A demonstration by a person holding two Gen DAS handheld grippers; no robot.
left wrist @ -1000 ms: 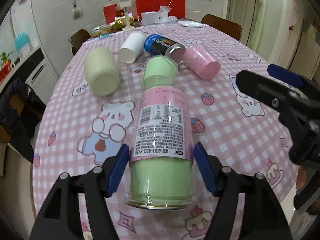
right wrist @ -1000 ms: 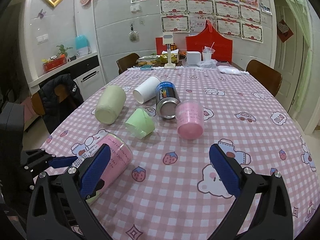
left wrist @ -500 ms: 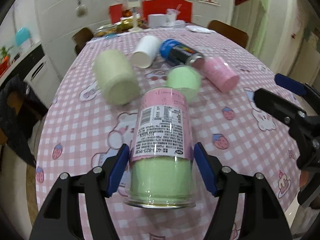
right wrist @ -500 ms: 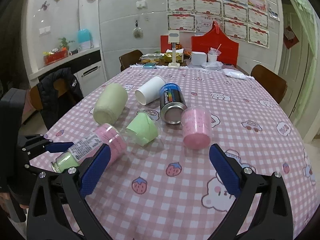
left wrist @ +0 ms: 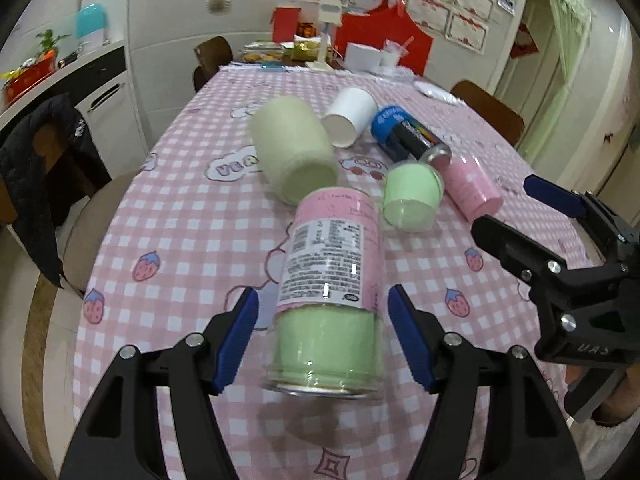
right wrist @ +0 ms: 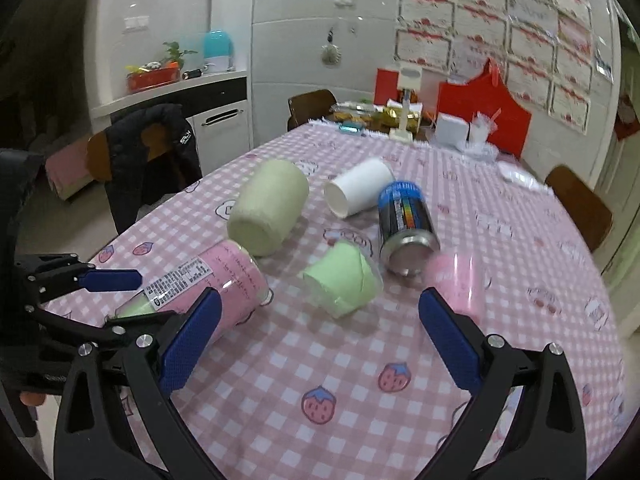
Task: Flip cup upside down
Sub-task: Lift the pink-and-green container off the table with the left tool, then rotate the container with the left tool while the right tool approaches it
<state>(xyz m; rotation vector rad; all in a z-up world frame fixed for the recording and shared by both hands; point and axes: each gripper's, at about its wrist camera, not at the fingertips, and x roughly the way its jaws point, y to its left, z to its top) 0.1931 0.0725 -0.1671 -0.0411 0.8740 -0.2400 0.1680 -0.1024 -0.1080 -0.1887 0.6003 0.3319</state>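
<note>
A clear cup with a pink label and a green base [left wrist: 330, 280] sits between the blue pads of my left gripper [left wrist: 322, 330], which is shut on it and holds it tilted above the pink checked table. The same cup [right wrist: 200, 280] shows at the left of the right wrist view, held by the left gripper [right wrist: 112, 280]. My right gripper [right wrist: 320, 344] is open and empty above the near part of the table; it also shows at the right of the left wrist view [left wrist: 540, 220].
Lying on the table [right wrist: 360, 360] are a pale green cup [right wrist: 268, 212], a white paper cup [right wrist: 358, 192], a blue can [right wrist: 404, 224], a small green cup [right wrist: 344, 280] and a pink cup [right wrist: 460, 284]. Chairs stand around; clutter sits at the far end.
My left gripper has lifted the labelled cup off the table and raised it. The right gripper has moved nearer and turned left.
</note>
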